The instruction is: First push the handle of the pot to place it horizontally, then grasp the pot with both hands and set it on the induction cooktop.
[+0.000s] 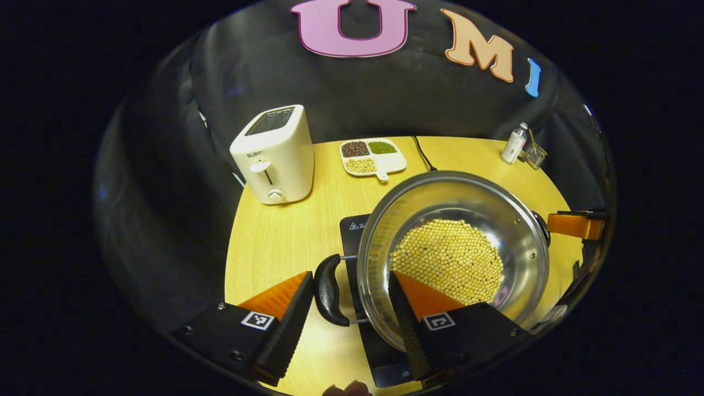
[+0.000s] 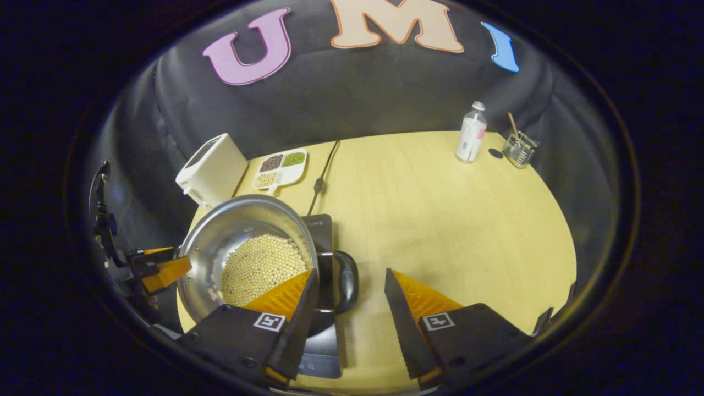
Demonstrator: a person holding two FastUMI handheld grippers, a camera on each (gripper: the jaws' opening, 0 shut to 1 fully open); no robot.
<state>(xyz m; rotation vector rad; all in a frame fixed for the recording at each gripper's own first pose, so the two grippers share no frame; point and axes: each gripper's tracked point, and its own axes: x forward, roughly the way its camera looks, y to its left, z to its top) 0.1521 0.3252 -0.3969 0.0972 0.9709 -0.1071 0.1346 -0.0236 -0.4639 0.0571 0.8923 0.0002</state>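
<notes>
A: Where's the pot (image 1: pixel 454 258)?
B: Sitting on the induction cooktop (image 1: pixel 366 324), steel, full of soybeans (image 1: pixel 448 258).
A: Grippers?
B: Left gripper (image 1: pixel 344 319) and right gripper (image 2: pixel 349 316) both spread wide, each straddling a black side handle (image 1: pixel 329 290), touching nothing. Looks like release after set-down.

Left gripper (image 1: pixel 346 324), right gripper (image 2: pixel 349 324): jaws wide apart.

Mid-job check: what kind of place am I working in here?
Probably a mock kitchen set up in a booth: a wooden table with a toaster, an induction cooktop under a pot of beans.
</notes>
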